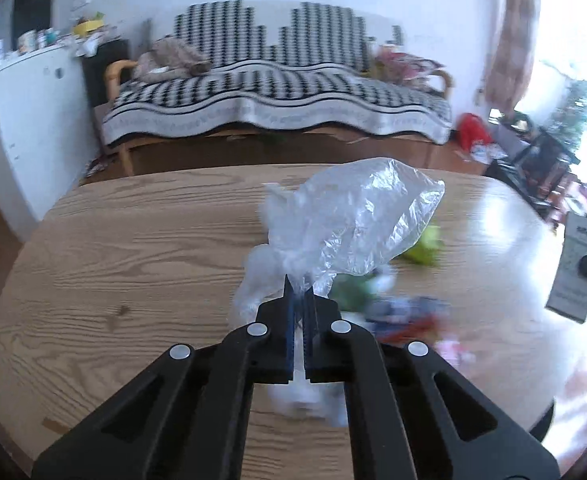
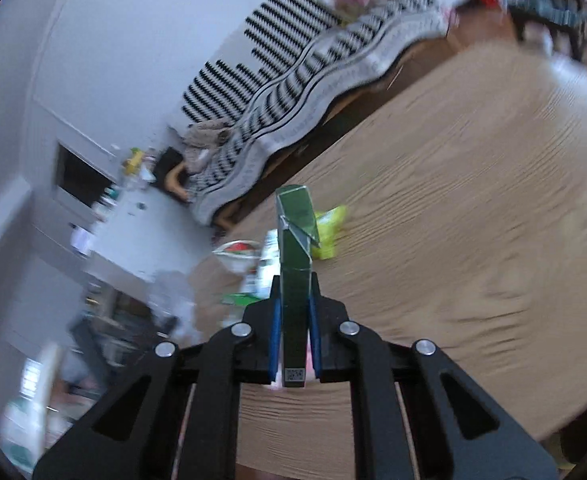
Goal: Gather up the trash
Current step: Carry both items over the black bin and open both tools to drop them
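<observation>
The left gripper (image 1: 299,292) has its jaws clenched on a clear bag (image 1: 353,220), lifted above the wooden surface (image 1: 133,248). The right gripper (image 2: 295,292) grips a green carton (image 2: 295,240), also raised. More trash (image 1: 421,248) lies blurred on the surface beyond the bag.

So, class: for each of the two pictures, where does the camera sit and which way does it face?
Left wrist: on the left hand-held gripper, facing across the wooden table to the sofa; its fingers pinch a clear plastic bag.
Right wrist: on the right hand-held gripper, view tilted, clamping a green carton.
Both show table, sofa and a yellow-green wrapper.
</observation>
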Available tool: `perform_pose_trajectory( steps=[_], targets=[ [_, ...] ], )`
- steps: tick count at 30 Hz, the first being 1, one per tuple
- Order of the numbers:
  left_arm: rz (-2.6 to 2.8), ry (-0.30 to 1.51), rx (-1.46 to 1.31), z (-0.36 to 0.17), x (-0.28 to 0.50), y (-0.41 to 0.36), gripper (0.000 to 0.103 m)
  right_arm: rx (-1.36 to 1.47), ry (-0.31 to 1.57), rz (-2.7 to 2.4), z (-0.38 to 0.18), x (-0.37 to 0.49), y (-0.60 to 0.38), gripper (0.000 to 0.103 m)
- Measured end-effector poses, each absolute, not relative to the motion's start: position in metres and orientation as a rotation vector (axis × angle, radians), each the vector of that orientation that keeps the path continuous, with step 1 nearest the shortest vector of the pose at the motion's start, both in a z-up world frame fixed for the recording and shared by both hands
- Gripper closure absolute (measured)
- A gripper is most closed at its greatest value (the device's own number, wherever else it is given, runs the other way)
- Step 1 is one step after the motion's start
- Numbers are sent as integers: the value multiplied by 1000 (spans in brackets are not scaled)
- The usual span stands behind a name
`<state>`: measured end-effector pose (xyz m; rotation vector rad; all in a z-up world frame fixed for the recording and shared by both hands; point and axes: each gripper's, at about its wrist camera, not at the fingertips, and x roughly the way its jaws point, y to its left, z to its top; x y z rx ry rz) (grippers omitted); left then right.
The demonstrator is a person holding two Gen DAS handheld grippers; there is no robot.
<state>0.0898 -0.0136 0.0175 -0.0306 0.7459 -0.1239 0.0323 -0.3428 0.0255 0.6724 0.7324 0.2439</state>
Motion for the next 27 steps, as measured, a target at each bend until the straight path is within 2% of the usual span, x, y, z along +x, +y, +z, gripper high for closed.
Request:
perform_pose_trajectory(
  steps=[6,12,20,27],
  targets=[
    [-397,719,8,30,47,-128,101,387,639,-38,52,-60,-404,90],
    [-745,729,126,16,-22,-272,101,363,607,-253,36,-152,-479,90],
    [-998,835,246,-50,-87,-400,101,485,785,-411,-39,-207,-562,90],
    [-1010,955,314,-115,-95,-447,101,625,1053,-426,-109,-203,-596,90]
  ],
)
